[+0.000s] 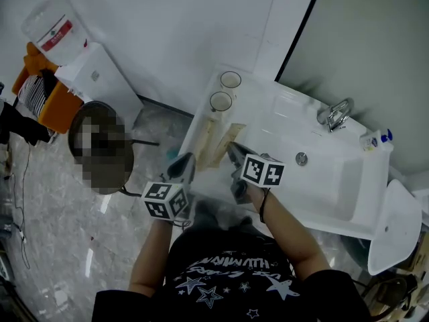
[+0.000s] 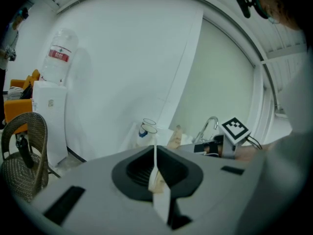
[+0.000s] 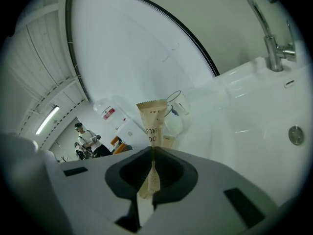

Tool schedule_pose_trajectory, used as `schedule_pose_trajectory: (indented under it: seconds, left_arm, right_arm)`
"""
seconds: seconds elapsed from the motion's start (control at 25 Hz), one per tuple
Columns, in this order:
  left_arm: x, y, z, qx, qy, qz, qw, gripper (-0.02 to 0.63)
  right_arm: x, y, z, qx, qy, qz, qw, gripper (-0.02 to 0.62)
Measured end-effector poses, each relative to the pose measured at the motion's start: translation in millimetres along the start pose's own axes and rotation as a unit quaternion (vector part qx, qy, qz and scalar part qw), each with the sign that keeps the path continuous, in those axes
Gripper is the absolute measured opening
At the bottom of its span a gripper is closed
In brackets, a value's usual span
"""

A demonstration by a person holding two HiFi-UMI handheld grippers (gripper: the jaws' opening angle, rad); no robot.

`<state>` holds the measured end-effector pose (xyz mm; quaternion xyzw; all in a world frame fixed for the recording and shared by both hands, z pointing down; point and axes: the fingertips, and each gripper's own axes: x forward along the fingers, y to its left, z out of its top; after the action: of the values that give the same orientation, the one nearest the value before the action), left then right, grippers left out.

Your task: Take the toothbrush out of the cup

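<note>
Glossy white sink (image 1: 322, 180), shiny metal faucet (image 1: 335, 115), matt brown paper packet (image 3: 152, 121), clear glassy cups (image 1: 220, 101).

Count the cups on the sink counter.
2. The far cup stands at the sink counter's back corner; the near cup stands just in front of it. No others show.
</note>
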<state>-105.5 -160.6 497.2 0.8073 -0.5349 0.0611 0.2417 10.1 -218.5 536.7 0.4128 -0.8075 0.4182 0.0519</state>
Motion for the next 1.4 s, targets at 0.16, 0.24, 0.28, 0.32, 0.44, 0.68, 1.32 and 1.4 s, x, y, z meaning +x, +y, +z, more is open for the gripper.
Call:
schedule_pose_trajectory:
  seconds: [0.16, 0.24, 0.28, 0.32, 0.44, 0.68, 1.32, 1.4]
  left_arm:
    - [3, 6, -1, -0.001, 0.005, 0.0, 1.0, 0.028]
    - [6, 11, -3, -0.002, 0.01, -0.001, 1.0, 0.028]
    - [7, 14, -4, -0.002, 0.012, -0.001, 0.9999, 0.028]
    - [9, 16, -5, -0.003, 0.015, -0.002, 0.9999, 0.028]
    - [14, 24, -4, -0.004, 0.021, -0.007, 0.9998, 0.028]
    - [25, 40, -3, 0.004, 0.032, -0.019, 0.9993, 0.028]
    - [47, 51, -8, 0.017, 0.058, -0.075, 0.9954, 0.028]
    - [48, 49, -9, 0.02, 0.06, -0.085, 0.9944, 0.028]
  right_arm:
    - [7, -13, -4, 0.006, 0.01, -0.022, 1.0, 0.031]
    - [13, -20, -10, 0.005, 0.019, -0.038, 0.999, 0.031]
    - [15, -23, -13, 0.008, 0.025, -0.046, 0.999, 0.031]
    - [18, -27, -15, 0.013, 0.029, -0.053, 0.998, 0.031]
    - [27, -37, -21, 0.033, 0.038, -0.07, 0.996, 0.031]
    - [45, -53, -31, 0.065, 0.053, -0.103, 0.991, 0.031]
    - [56, -52, -35, 0.058, 0.046, -0.121, 0.99, 0.111]
    - [52, -51, -34, 0.056, 0.038, -0.122, 0.99, 0.115]
